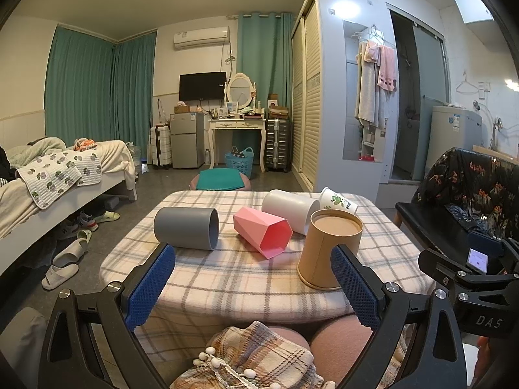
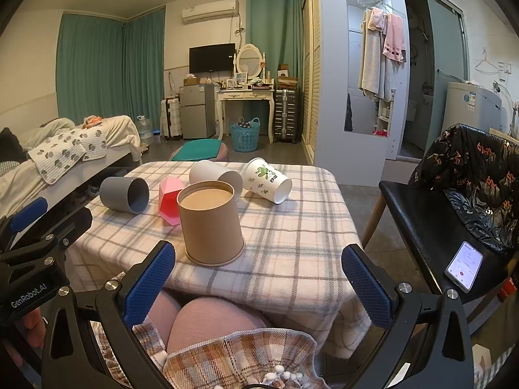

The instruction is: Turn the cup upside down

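A tan paper cup [image 1: 327,249] [image 2: 211,223] stands upside down, wide rim on the plaid tablecloth, near the table's front. A grey cup [image 1: 186,232] [image 2: 125,194], a pink faceted cup [image 1: 263,235] [image 2: 169,201], a white cup [image 1: 290,210] [image 2: 214,175] and a white cup with a green print [image 1: 339,201] [image 2: 267,180] lie on their sides behind it. My left gripper [image 1: 253,278] is open and empty, in front of the table edge. My right gripper [image 2: 259,278] is open and empty, just in front of the tan cup.
The small table [image 1: 227,275] [image 2: 292,227] carries a plaid cloth. A black chair [image 2: 438,227] to the right holds a phone [image 2: 464,265] and a dark jacket. A bed [image 1: 48,188] stands left, slippers [image 1: 65,259] on the floor. My knees [image 2: 207,321] are below the table edge.
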Available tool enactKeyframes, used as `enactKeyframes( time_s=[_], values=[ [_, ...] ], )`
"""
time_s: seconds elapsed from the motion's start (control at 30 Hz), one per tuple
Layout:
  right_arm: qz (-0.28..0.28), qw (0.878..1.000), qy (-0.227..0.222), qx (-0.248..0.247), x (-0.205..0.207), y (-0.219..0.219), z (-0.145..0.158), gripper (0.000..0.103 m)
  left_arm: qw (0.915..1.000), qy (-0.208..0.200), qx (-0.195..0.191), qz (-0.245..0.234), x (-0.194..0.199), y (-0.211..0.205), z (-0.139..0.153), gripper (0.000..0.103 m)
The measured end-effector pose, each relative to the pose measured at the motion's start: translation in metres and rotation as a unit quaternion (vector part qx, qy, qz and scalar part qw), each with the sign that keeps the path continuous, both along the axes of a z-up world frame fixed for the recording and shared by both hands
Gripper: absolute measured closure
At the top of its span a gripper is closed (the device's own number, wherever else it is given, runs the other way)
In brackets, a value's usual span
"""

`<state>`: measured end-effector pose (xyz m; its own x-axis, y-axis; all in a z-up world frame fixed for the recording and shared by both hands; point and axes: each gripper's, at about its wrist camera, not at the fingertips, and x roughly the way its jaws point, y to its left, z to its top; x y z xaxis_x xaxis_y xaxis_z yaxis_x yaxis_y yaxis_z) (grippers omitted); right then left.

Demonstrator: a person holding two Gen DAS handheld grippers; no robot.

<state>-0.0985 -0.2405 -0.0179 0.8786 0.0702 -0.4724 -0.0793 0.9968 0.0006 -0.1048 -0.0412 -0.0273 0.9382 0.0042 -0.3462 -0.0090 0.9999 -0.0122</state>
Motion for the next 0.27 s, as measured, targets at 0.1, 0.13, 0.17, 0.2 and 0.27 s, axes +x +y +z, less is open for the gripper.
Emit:
enactKeyframes(
  time_s=[0.1,0.13,0.17,0.2,0.27],
  values=[
    [-0.001,1.000,0.002,-0.002,-0.0001,0.0009,-0.0018,0.000,1.0000,0.002,-0.003,-0.002,0.0000,-0.0003,-0.0010,0.003],
    [-0.001,1.000,0.002,-0.003,-0.0008,0.0015,-0.0026,0.000,1.0000,0.003,-0.005,-0.003,-0.0010,-0.0003,-0.0017,0.003],
    [-0.001,1.000,0.002,-0.003,-0.0013,0.0018,-0.0030,0.000,1.0000,0.003,-0.008,-0.003,-0.0001,-0.0006,-0.0008,0.003],
    [-0.001,1.000,0.002,-0.003,-0.0011,0.0018,-0.0032,0.000,1.0000,0.002,-0.009,-0.002,-0.0008,-0.0006,-0.0010,0.003],
    [-0.001,1.000,0.002,-0.002,-0.0003,0.0010,-0.0023,0.000,0.9999,0.001,-0.010,-0.001,-0.0008,-0.0003,0.0001,0.003]
  ],
)
